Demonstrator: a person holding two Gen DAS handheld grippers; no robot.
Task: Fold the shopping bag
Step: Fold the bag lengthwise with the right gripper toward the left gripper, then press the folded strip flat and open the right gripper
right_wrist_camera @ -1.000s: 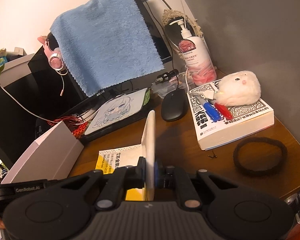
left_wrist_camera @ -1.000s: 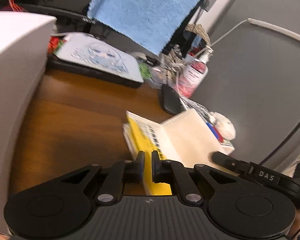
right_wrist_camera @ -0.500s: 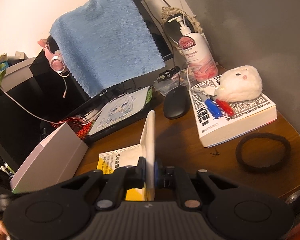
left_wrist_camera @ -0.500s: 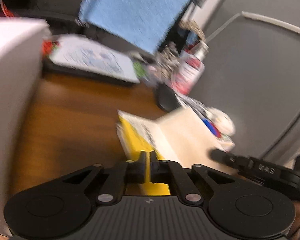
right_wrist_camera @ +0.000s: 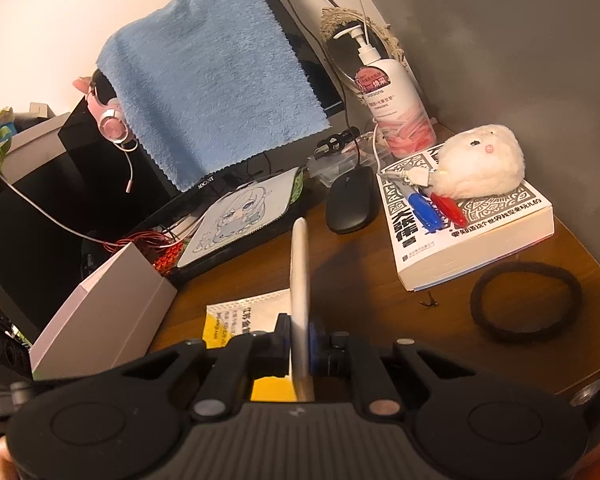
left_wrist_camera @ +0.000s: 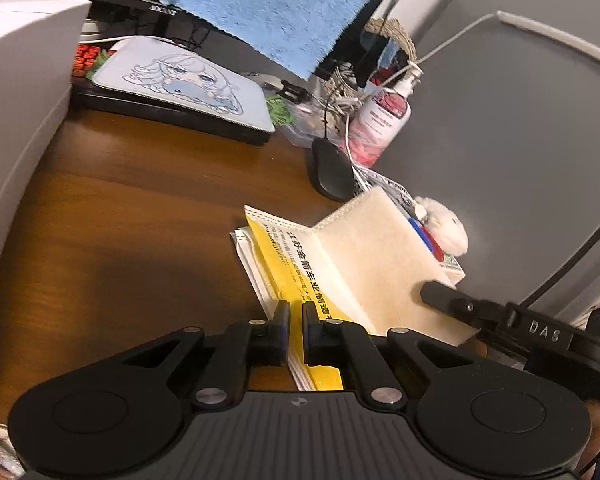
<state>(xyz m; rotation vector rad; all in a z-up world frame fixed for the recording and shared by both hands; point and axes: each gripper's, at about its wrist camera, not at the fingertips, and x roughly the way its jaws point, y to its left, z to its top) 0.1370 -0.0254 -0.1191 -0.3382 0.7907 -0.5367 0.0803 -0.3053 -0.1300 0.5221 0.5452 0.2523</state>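
Note:
The shopping bag (left_wrist_camera: 296, 264) lies on the wooden desk (left_wrist_camera: 132, 232), yellow with black print and white edges. Its cream flap (left_wrist_camera: 376, 256) is lifted up from a crease. My left gripper (left_wrist_camera: 295, 320) is shut on the bag's near yellow-and-white edge. In the left wrist view my right gripper (left_wrist_camera: 440, 294) comes in from the right and pinches the flap's near corner. In the right wrist view the flap (right_wrist_camera: 300, 272) stands edge-on and upright between the shut fingers of the right gripper (right_wrist_camera: 300, 328), with the flat yellow part (right_wrist_camera: 228, 324) lying to its left.
A white box (left_wrist_camera: 16, 120) stands close on the left. A printed mouse pad (left_wrist_camera: 188, 80) and a black mouse (right_wrist_camera: 354, 200) lie behind the bag. To the right are a book (right_wrist_camera: 472, 240) carrying a plush toy (right_wrist_camera: 480, 160), a black hair band (right_wrist_camera: 526, 300) and a pump bottle (right_wrist_camera: 396, 108).
Both grippers keep their holds. The left view swung and blurred half a second ago and has settled. The right view has shifted slightly with the flap still upright.

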